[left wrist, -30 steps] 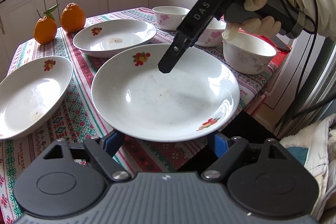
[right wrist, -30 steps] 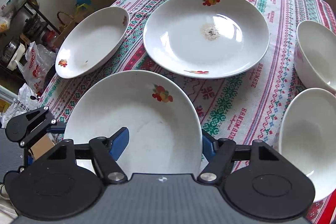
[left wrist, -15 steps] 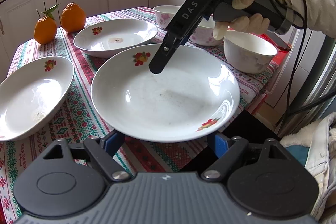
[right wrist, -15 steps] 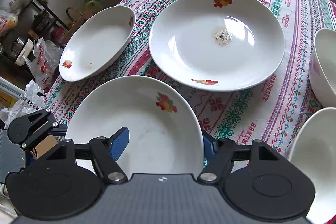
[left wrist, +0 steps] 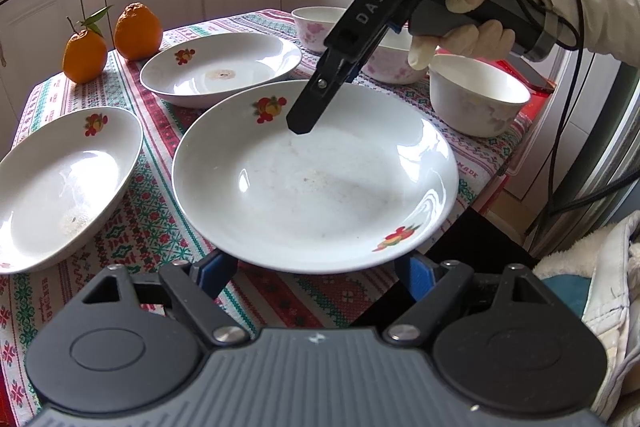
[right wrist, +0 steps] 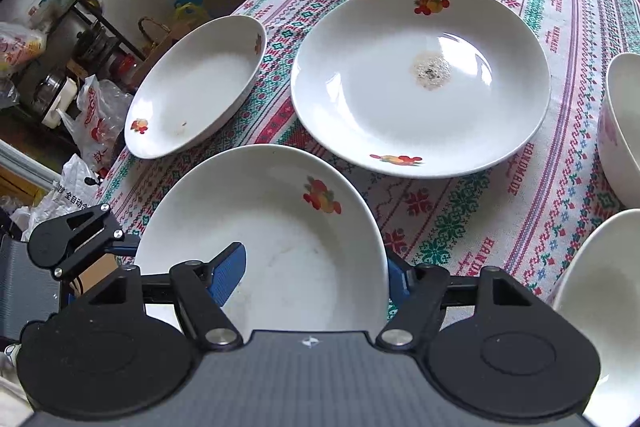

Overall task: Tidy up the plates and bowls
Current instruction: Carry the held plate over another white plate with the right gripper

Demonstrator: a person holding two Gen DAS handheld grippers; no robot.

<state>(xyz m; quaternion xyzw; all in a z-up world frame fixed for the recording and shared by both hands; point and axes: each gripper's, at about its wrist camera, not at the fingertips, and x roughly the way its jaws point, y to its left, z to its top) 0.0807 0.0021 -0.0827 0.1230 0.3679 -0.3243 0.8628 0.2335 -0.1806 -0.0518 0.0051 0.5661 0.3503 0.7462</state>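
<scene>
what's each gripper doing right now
left gripper: open, fingers under the near rim of the front plate, not clamped.
right gripper: open, jaws astride that plate's rim, no grip.

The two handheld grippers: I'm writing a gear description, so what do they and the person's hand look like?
Each gripper is black with a ribbed grey body, round pivot discs and blue finger pads. The right gripper bears white letters "DAS", a grey handle and looping black cables. The hand wears a cream glove and a white sleeve.
</scene>
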